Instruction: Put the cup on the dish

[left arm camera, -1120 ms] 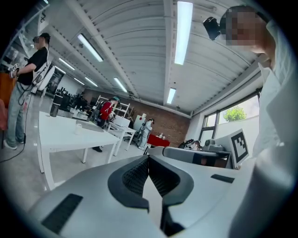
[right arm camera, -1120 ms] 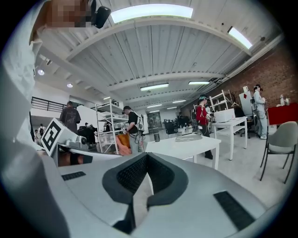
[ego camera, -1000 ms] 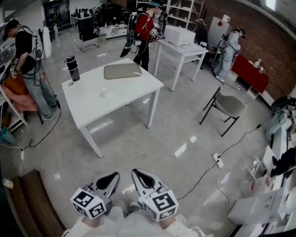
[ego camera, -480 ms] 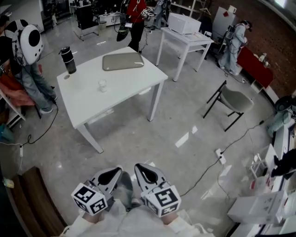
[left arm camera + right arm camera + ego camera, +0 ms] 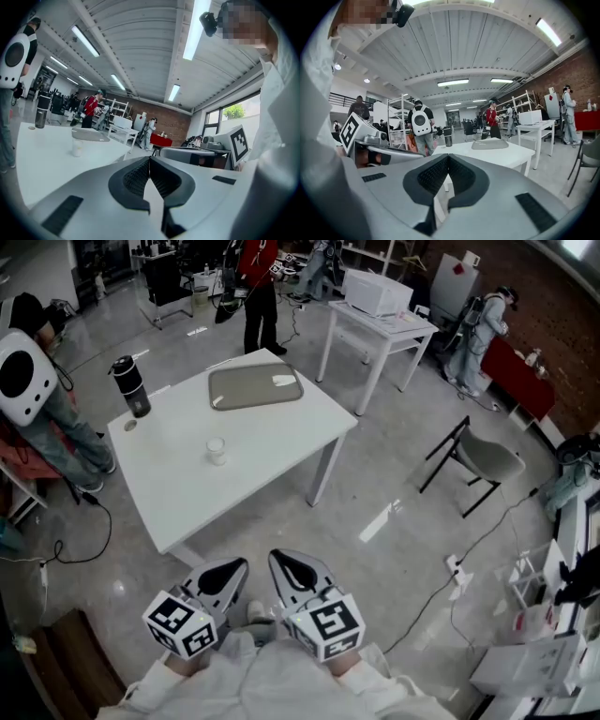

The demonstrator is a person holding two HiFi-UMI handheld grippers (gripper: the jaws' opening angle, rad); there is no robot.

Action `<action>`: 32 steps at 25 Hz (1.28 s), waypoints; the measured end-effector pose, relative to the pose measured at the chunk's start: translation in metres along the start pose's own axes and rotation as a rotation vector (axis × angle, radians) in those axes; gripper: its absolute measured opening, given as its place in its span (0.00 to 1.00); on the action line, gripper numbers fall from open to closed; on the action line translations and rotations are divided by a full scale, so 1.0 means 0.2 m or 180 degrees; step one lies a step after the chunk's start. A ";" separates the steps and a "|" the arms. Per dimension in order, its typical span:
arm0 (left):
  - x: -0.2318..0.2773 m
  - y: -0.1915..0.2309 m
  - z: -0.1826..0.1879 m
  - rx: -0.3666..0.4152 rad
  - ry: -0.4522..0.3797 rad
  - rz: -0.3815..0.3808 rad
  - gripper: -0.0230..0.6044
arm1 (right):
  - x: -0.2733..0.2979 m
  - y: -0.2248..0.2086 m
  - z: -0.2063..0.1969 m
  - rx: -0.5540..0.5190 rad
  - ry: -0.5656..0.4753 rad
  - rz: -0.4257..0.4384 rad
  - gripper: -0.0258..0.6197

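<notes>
A small pale cup [image 5: 217, 450] stands near the middle of the white table [image 5: 272, 442]. The flat grey dish [image 5: 255, 387] lies apart from it toward the far corner. In the left gripper view the cup [image 5: 77, 148] stands in front of the dish [image 5: 90, 135]. The right gripper view shows the dish [image 5: 490, 145] on the far tabletop. My left gripper [image 5: 229, 570] and right gripper [image 5: 286, 565] hang side by side close to my body, short of the table. Both are shut with nothing between the jaws, as seen at the left gripper [image 5: 149, 159] and the right gripper [image 5: 448, 157].
A black bottle [image 5: 130, 385] and a small round disc [image 5: 129, 425] sit at the table's left corner. A second white table [image 5: 384, 324] carries a white box. A folding chair [image 5: 478, 460] stands at right, cables and a power strip [image 5: 457, 570] lie on the floor. People stand around.
The table has come nearer and lower in the head view as I walk toward it. Both grippers stay shut and held together in front of me.
</notes>
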State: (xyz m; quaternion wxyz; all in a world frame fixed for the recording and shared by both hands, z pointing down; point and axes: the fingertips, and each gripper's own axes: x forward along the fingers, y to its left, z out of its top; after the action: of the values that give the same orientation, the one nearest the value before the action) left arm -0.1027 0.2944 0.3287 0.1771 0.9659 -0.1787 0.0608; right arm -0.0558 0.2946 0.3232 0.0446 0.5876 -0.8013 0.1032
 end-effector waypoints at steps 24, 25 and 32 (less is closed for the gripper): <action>0.66 0.96 0.30 -0.0119 0.0278 0.0148 0.05 | 0.98 -0.68 0.15 0.0134 0.0269 0.0039 0.06; 0.71 0.99 0.32 -0.0120 0.0256 0.0172 0.05 | 1.02 -0.72 0.17 0.0117 0.0268 0.0066 0.06; 1.00 1.17 0.44 -0.0167 0.0129 0.0342 0.05 | 1.26 -0.99 0.22 0.0072 0.0349 0.0329 0.06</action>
State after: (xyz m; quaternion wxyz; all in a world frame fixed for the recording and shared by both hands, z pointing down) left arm 0.0018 -0.0059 0.3576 0.2025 0.9485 -0.2283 0.0850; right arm 0.0584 -0.0067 0.3507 0.0764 0.5393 -0.8258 0.1464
